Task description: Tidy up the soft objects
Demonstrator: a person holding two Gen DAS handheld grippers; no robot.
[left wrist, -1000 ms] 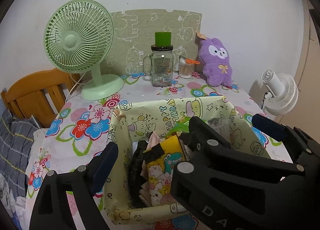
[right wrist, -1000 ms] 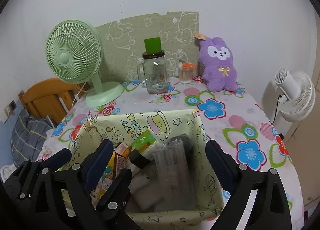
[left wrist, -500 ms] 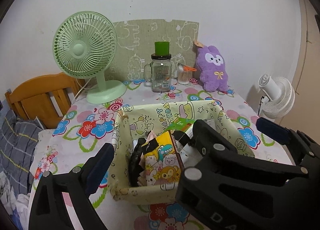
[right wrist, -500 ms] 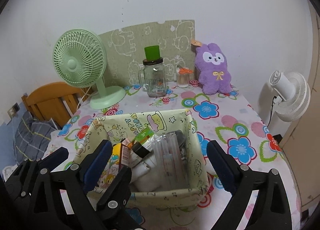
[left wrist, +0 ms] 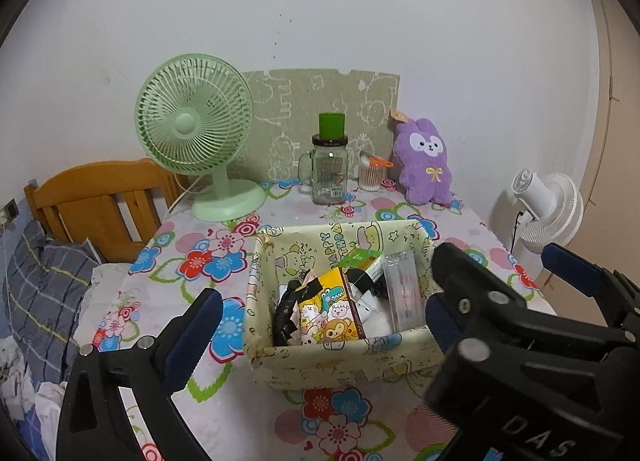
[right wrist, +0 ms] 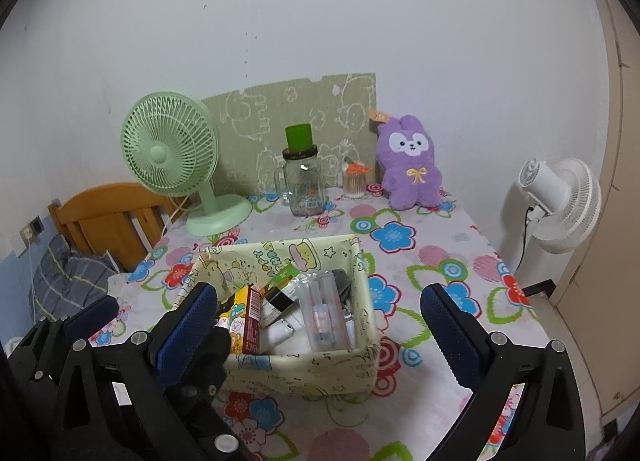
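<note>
A purple plush bunny (left wrist: 425,161) sits upright at the table's back right, against the wall; it also shows in the right wrist view (right wrist: 411,167). A pale yellow cartoon-print fabric basket (left wrist: 344,357) stands mid-table, holding a yellow animal-print packet (left wrist: 328,311), a clear plastic case (left wrist: 402,291) and dark items; the basket also shows in the right wrist view (right wrist: 304,371). My left gripper (left wrist: 320,315) is open and empty above the basket's near side. My right gripper (right wrist: 320,327) is open and empty, also near the basket.
A green desk fan (left wrist: 196,133) stands at the back left. A glass mug jar with a green cup on top (left wrist: 330,165) and a cotton-swab jar (left wrist: 370,175) stand at the back. A white fan (left wrist: 546,209) is beyond the table's right edge, a wooden chair (left wrist: 100,205) to the left.
Both grippers have drawn back and up from the basket, so it looks smaller and farther away. Both stay open and empty.
</note>
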